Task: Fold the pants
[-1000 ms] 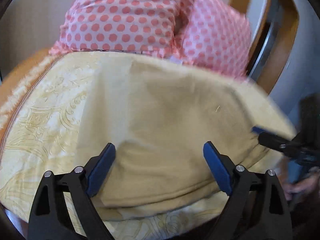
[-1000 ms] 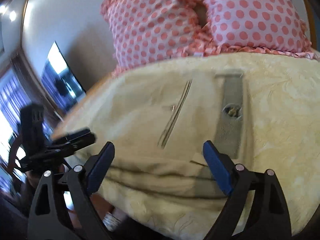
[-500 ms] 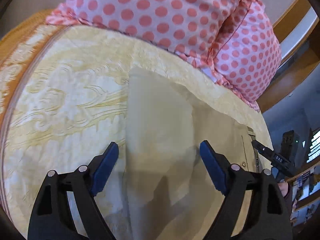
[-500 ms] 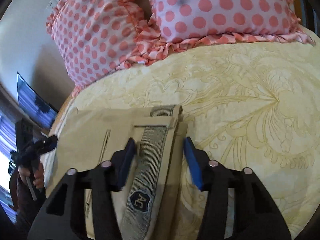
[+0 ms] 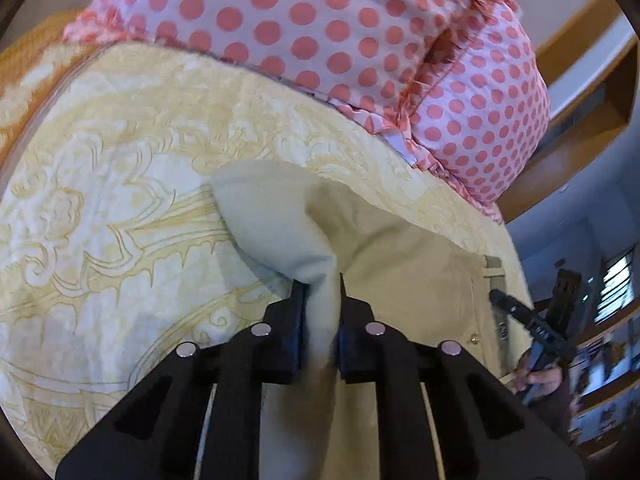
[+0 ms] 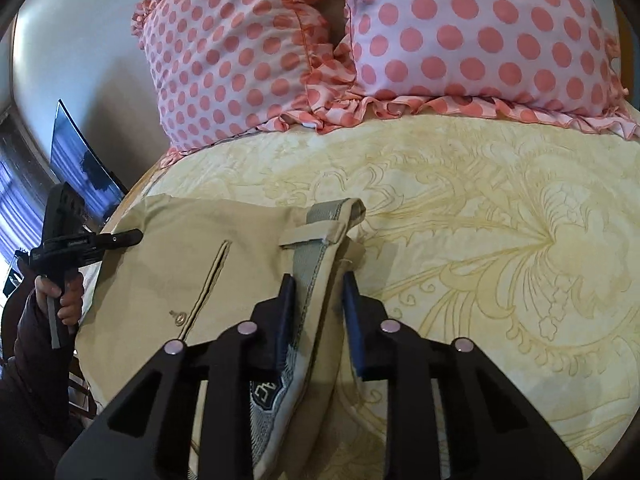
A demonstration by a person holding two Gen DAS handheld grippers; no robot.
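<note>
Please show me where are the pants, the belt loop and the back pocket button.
pants (image 6: 256,256): right wrist view, on the flat tan seat panel.
belt loop (image 6: 314,236): right wrist view, on the tan strap crossing the grey waistband.
button (image 6: 180,317): right wrist view, on the small round button beside the pocket slit.

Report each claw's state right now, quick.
Left claw: shut on a fold of the pants.
Right claw: shut on the pants' waistband.

Both grippers, left gripper (image 5: 320,292) and right gripper (image 6: 319,292), are black with blue pads and silver screws; dark sleeve (image 6: 28,344).
</note>
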